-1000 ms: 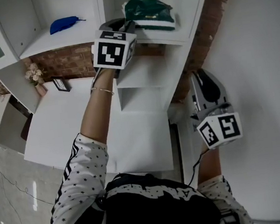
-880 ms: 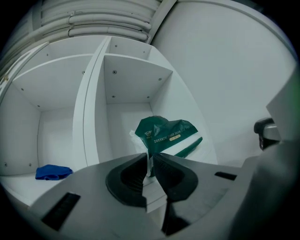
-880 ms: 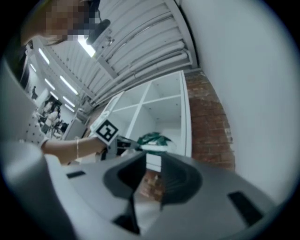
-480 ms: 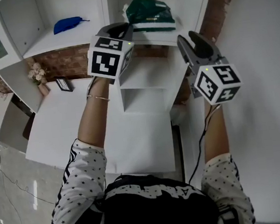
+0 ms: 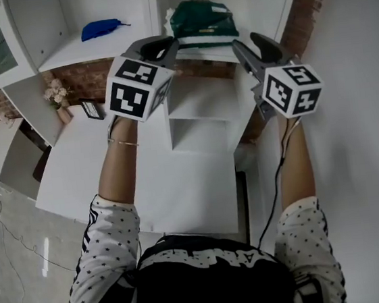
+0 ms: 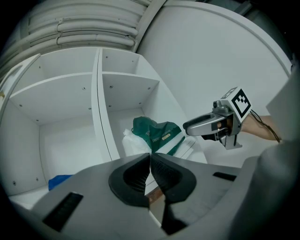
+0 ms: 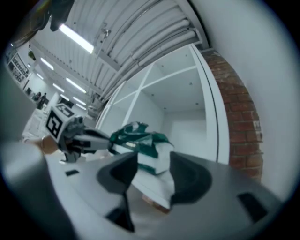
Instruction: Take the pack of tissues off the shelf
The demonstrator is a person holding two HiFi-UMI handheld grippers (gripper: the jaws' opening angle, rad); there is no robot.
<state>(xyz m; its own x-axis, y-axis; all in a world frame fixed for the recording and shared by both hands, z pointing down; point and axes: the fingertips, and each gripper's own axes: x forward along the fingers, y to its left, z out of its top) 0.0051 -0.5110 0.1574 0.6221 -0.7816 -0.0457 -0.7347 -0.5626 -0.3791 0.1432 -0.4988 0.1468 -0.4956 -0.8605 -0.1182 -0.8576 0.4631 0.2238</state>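
White shelf (image 5: 73,55) | green tissue pack (image 5: 201,18), print unreadable | left gripper (image 6: 150,159) closed, empty | right gripper (image 7: 153,159) just opened wide, empty

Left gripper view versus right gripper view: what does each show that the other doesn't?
Left only: a blue thing, and the right gripper, jaws just opening, gripping nothing. Right only: brick wall, ceiling lights, and the left gripper, jaws shut, empty. Both: the green pack in the white shelf.
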